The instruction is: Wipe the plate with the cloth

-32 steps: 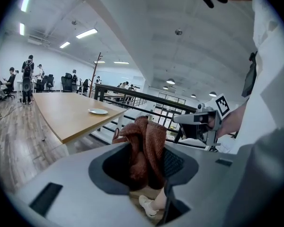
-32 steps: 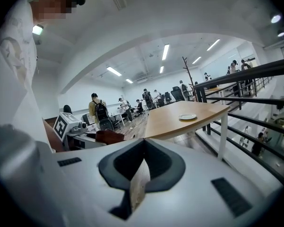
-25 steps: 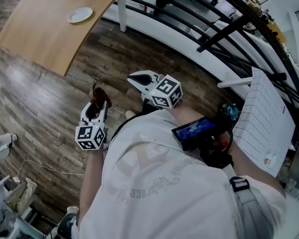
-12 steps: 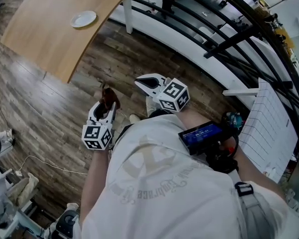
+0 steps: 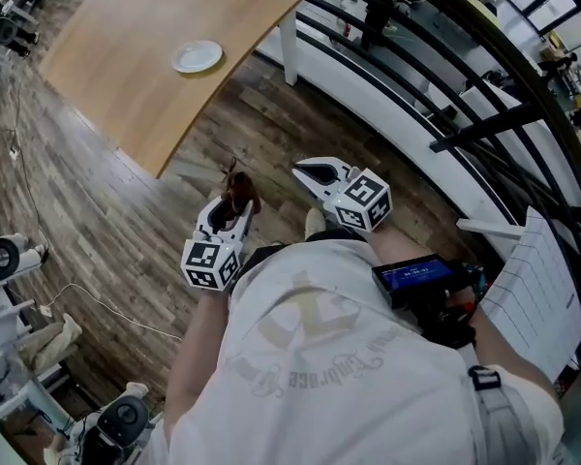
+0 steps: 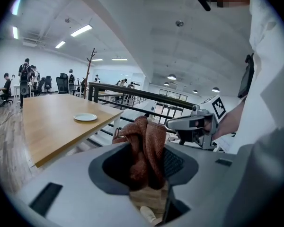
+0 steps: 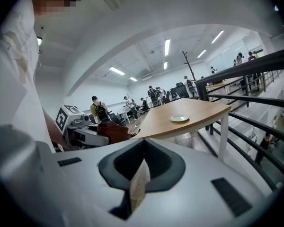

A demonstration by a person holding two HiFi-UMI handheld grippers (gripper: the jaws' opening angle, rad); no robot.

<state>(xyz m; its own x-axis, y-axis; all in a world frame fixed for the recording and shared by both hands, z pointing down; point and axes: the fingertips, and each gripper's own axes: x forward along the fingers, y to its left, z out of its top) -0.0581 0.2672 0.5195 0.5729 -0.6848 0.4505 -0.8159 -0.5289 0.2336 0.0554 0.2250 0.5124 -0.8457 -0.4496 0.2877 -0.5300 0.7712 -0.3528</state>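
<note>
- left gripper: fingers pinching a rust-brown knitted cloth, bunched up, w/ a tuft standing past the tips. Held over the dark wood-plank floor, close in front of the person's body.
- right gripper: fingers pressed together, only a thin slit betw. them, nothing held. Just beside the left one; both point toward the worktop.
- small round white plate: lies flat and alone on the light wooden worktop w/ a curved edge, near that edge. Well apart from both grippers.
- black metal railing runs along the right side.
- Stage, as I judge it: approach only. Cloth nowhere near plate, so no wiping yet.
- Cloth handling: soft, limp, light. Prob. squashes flat under pressure, so wipe w/ the bunched tuft, not the hard finger tips. Grip looks deep enough to hold, though loose ends may drag.
- Plate handling: stiff, prob. ceramic, so fragile and smooth. Shallow and light, so likely to skate on the smooth worktop when rubbed.
- Where to hold: I'd take the rim on the near side w/ the right fingers, pinched or pinned down, while the cloth works round the face.
- Risks: plate pushed off the curved edge, or finger tips knocking the glaze.
</note>
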